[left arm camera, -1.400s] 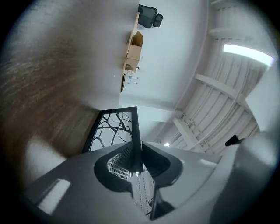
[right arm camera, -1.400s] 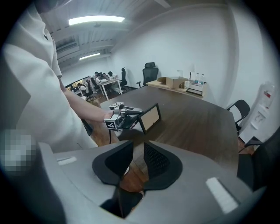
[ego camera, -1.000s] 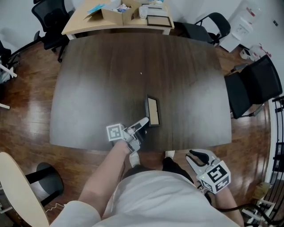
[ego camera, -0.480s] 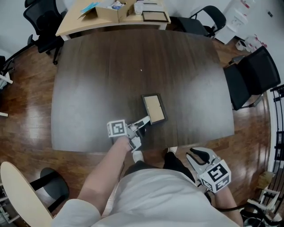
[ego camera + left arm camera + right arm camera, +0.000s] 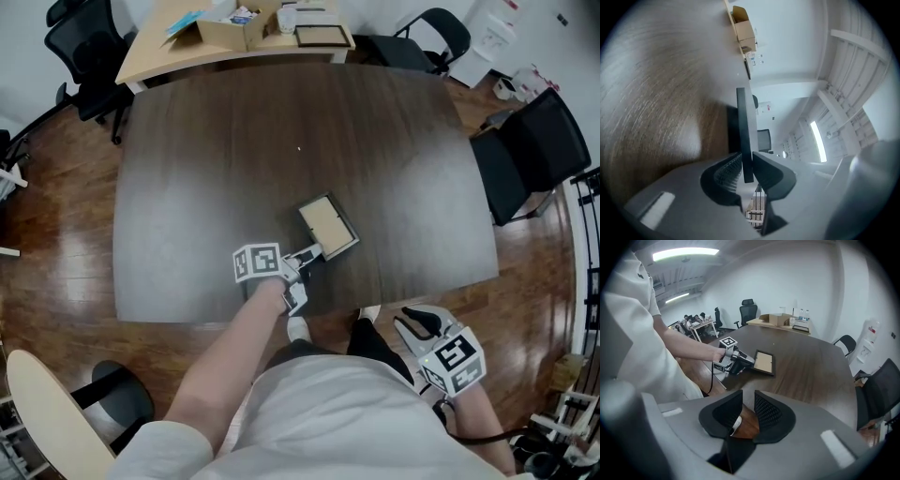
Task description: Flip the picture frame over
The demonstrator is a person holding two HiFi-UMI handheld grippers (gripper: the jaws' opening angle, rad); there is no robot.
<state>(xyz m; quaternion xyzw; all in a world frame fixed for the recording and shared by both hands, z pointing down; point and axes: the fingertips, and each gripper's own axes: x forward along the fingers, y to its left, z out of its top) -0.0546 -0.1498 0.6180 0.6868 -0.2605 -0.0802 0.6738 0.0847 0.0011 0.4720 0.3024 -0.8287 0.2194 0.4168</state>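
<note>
The picture frame (image 5: 328,223), black-edged with a tan face up, lies almost flat on the dark table (image 5: 216,159) near its front edge. My left gripper (image 5: 309,253) grips the frame's near corner. In the left gripper view the frame (image 5: 743,126) runs edge-on between the jaws of the left gripper (image 5: 746,164), which are closing with the pads pressed on it. The right gripper view shows the frame (image 5: 764,363) and the left gripper (image 5: 736,363) from the side. My right gripper (image 5: 417,328) hangs off the table at lower right. Its jaws stand slightly apart on nothing (image 5: 749,411).
Black office chairs stand at the right (image 5: 534,173) and back right (image 5: 431,37). Behind the table, a light wooden desk (image 5: 150,52) carries cardboard boxes and another frame (image 5: 322,36). A pale round seat (image 5: 47,412) is at lower left.
The frame has tipped from standing on edge to lying nearly flat with its tan face up. My left gripper sank with it. The right gripper has hardly moved.
</note>
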